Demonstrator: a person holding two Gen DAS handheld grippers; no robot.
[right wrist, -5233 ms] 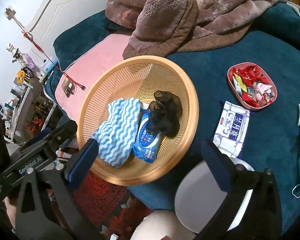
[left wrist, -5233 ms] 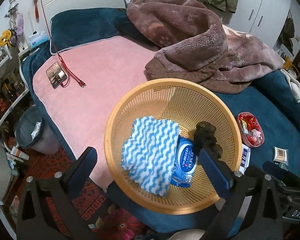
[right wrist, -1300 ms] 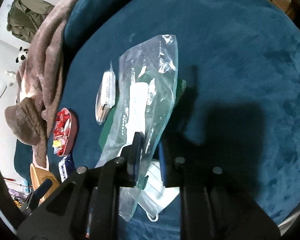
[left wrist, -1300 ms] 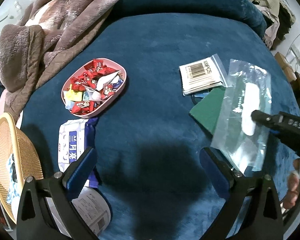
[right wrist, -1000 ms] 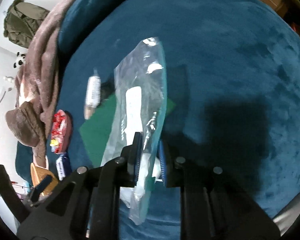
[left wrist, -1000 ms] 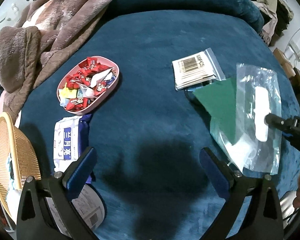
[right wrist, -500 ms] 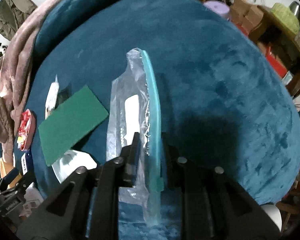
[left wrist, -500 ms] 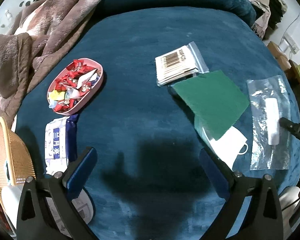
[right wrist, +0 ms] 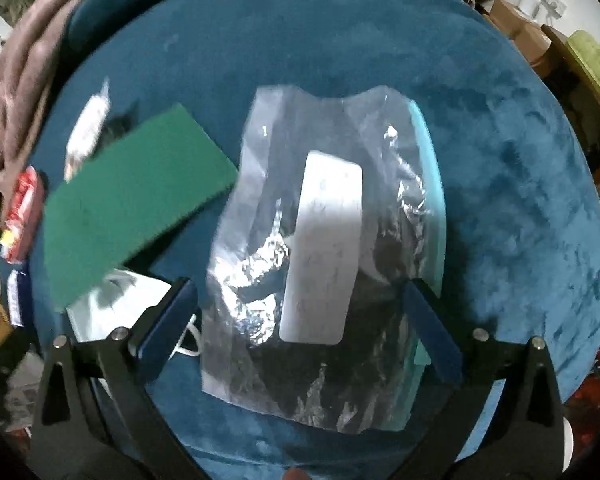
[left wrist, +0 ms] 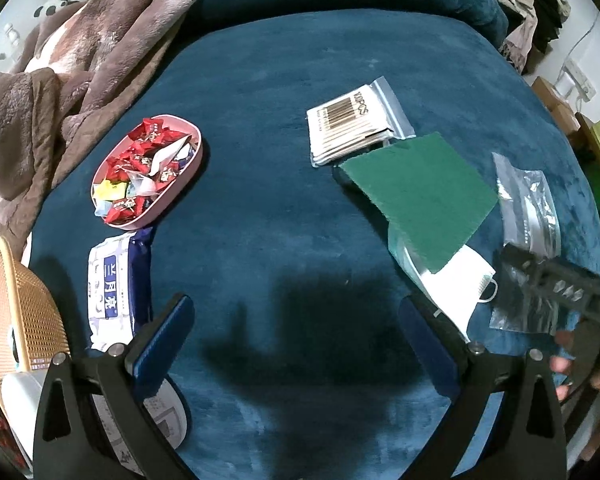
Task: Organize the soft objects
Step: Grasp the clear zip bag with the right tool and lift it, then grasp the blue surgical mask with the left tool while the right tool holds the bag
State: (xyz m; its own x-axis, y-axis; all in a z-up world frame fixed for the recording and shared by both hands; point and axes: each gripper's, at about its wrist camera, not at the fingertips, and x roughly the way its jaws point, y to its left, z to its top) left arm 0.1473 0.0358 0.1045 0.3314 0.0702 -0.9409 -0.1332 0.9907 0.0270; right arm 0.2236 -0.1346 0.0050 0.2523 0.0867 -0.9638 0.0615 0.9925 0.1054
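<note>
I'm reading "100PCS" on the cotton swab pack (left wrist: 350,122) at upper centre; my right gripper (right wrist: 300,312) is hanging wide open over the crinkled clear plastic bag (right wrist: 324,264) with its white label, mid-frame, and my left gripper (left wrist: 296,340) is spread empty, lower centre

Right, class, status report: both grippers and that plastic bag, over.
Both grippers open. Plastic bag lies flat on the bed between right gripper fingers. Green pad alongside.
</note>
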